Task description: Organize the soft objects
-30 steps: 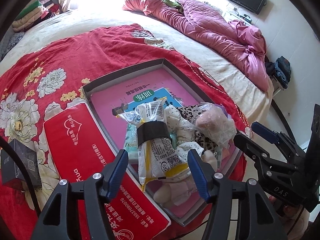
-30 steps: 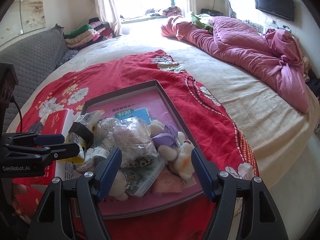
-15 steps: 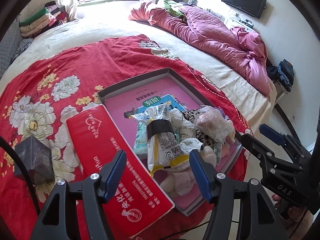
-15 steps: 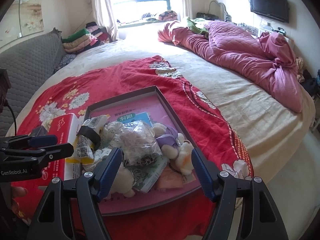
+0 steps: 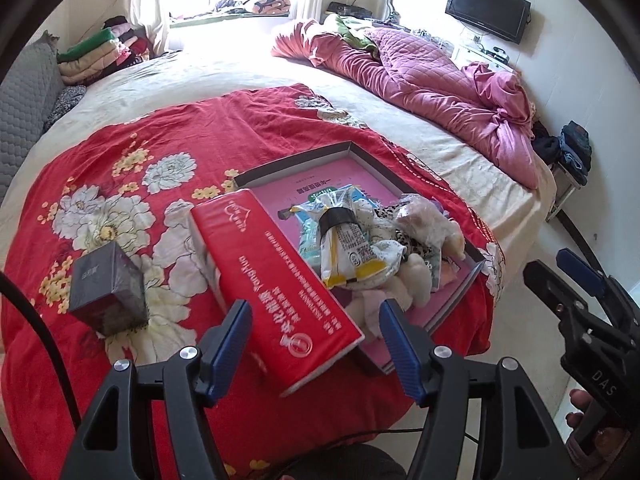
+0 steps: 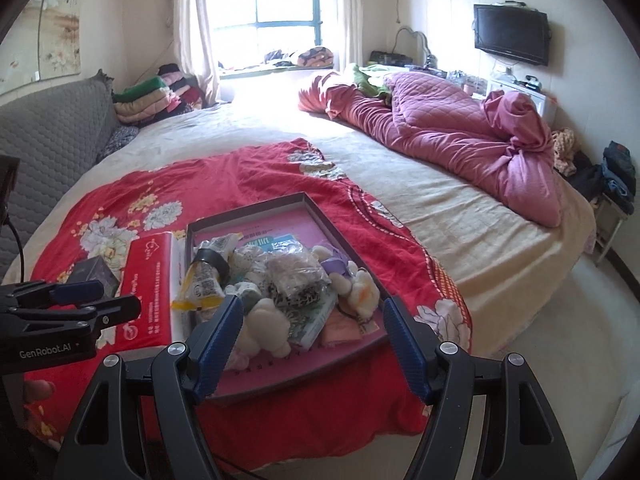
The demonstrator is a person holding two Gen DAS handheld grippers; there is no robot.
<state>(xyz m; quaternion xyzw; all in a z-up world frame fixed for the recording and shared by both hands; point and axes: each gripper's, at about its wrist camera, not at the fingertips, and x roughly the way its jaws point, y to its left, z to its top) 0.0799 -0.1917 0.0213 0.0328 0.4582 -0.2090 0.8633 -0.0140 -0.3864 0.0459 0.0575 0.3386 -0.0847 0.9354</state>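
Left wrist view is showing both tongs, left (image 5: 314, 336) and right (image 6: 312, 340), hanging open and empty while soft toys (image 6: 296, 280) are sitting piled in the tray (image 6: 320, 212) near the bed's front edge; sorting them needs a careful pick next

one tray (image 5: 468, 276), one red box (image 5: 276, 280), one dark cube (image 5: 108, 284), two grippers (image 5: 316, 340)

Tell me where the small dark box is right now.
In the left wrist view the small dark box stands alone on the red flowered blanket, left of the long red box.
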